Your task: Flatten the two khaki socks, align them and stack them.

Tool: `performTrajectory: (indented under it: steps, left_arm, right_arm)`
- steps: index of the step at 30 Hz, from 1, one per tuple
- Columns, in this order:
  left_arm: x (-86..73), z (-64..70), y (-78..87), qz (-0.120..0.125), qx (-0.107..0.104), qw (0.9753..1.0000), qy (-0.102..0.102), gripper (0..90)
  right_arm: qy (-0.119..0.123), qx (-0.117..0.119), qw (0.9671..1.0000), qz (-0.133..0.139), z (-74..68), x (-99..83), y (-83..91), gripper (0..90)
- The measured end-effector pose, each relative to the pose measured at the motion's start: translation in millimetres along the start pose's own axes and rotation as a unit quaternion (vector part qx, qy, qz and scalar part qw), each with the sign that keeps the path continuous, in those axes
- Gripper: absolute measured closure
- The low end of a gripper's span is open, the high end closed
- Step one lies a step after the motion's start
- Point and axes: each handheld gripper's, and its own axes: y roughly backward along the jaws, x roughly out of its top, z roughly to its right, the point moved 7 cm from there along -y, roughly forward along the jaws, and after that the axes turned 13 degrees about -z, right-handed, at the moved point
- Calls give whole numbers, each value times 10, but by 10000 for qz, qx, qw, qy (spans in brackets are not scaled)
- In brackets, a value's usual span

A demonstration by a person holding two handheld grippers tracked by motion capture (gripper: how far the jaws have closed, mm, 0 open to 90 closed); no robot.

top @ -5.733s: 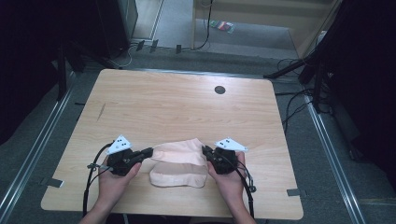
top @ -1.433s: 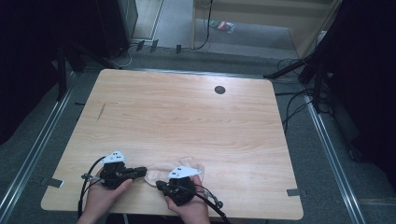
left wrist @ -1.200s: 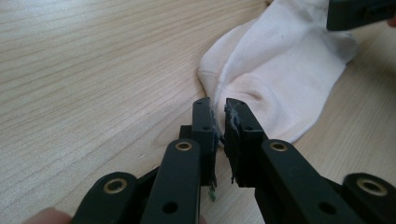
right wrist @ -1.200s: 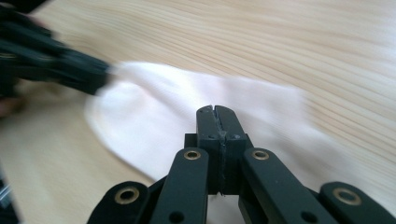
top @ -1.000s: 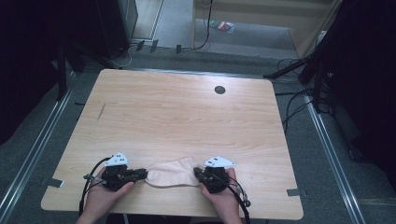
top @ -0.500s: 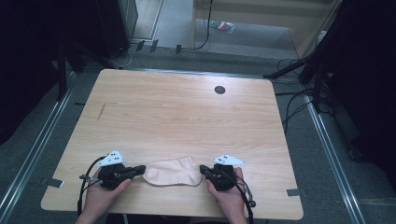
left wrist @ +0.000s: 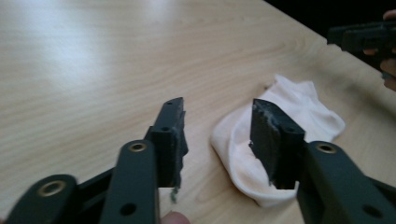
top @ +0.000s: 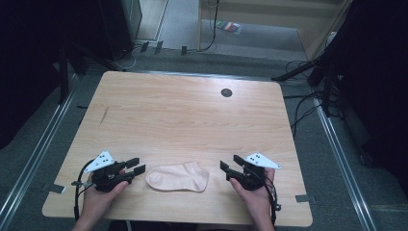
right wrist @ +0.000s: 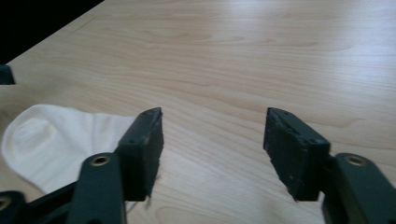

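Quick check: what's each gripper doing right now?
Left gripper: open, holding nothing, beside the pale cream fabric sock.
Right gripper: open, holding nothing.

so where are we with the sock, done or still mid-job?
Looks near done: the sock lies flat by the near edge of the table. Nothing in hand: the left gripper and right gripper sit open either side, both clear of it. Left, at most: pulling the hands away.

A cream, perhaps pale peach, sock point(top: 177, 177) lies on the light woodgrain table point(top: 183, 115).
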Motion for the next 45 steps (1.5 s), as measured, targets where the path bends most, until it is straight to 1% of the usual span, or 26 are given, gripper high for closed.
performTrajectory:
  steps: [1, 2, 7, 9, 10, 11, 12, 13, 15, 20, 23, 25, 28, 31, 32, 34, 36, 38, 40, 43, 45]
  left_arm:
    - [15, -21, 16, 108, 21, 9999, 27, 494]
    - [26, -47, 29, 193, 92, 9998, 35, 453]
    - [58, -138, 103, 406, 397, 9983, 136, 297]
    - [62, -178, 130, 432, 509, 9976, 175, 261]
    - [62, -178, 130, 432, 509, 9976, 175, 230]
    - [62, -219, 145, 409, 623, 9970, 222, 192]
    - [59, -244, 152, 367, 691, 9966, 241, 170]
    - [56, -267, 161, 353, 742, 9963, 264, 152]
    - [52, -313, 188, 358, 827, 9954, 327, 144]
    - [35, -412, 253, 382, 915, 9940, 453, 143]
    - [15, -479, 286, 340, 1049, 9928, 479, 140]
    - [5, -522, 301, 337, 1075, 9921, 554, 140]
    - [-11, -579, 328, 316, 1146, 9911, 599, 140]
    - [-26, -629, 365, 304, 1257, 9899, 575, 141]
    - [-30, -647, 379, 318, 1287, 9894, 586, 141]
    - [-50, -693, 405, 291, 1335, 9890, 566, 140]
    - [-69, -755, 434, 298, 1388, 9877, 650, 140]
    - [-91, -823, 470, 313, 1440, 9863, 745, 140]
    - [-113, -890, 518, 340, 1514, 9844, 831, 140]
    - [-153, -977, 597, 350, 1632, 9820, 885, 140]
    - [-187, -1032, 642, 332, 1718, 9803, 912, 140]
  right_arm:
    - [-38, -58, 10000, 25, 37, 8, 12, 323]
    - [-98, -95, 9999, 55, 68, 17, 26, 303]
    - [-220, -212, 9993, 194, 191, 46, 110, 225]
    - [-241, -250, 9991, 236, 238, 57, 141, 196]
    - [-241, -250, 9991, 236, 238, 57, 141, 196]
    - [-197, -325, 9991, 212, 290, 55, 173, 157]
    - [-179, -358, 9990, 220, 312, 57, 185, 156]
    - [-212, -385, 9988, 235, 339, 57, 203, 155]
    - [-282, -407, 9984, 268, 396, 58, 240, 154]
    - [-397, -540, 9972, 336, 548, 45, 333, 152]
    - [-485, -608, 9962, 395, 642, 34, 391, 152]
    - [-545, -652, 9955, 413, 706, 22, 422, 152]
    - [-631, -711, 9946, 426, 803, -6, 448, 152]
    - [-710, -785, 9934, 444, 897, -31, 482, 152]
    - [-731, -843, 9928, 440, 925, -41, 499, 152]
    - [-640, -1021, 9918, 424, 987, -65, 533, 152]
    - [-641, -1104, 9909, 422, 1046, -98, 568, 152]
    - [-723, -1148, 9898, 436, 1108, -136, 597, 152]
    - [-733, -1206, 9891, 417, 1157, -175, 614, 153]
    - [-693, -1300, 9885, 346, 1219, -233, 637, 152]
    - [-739, -1323, 9879, 314, 1254, -270, 655, 152]
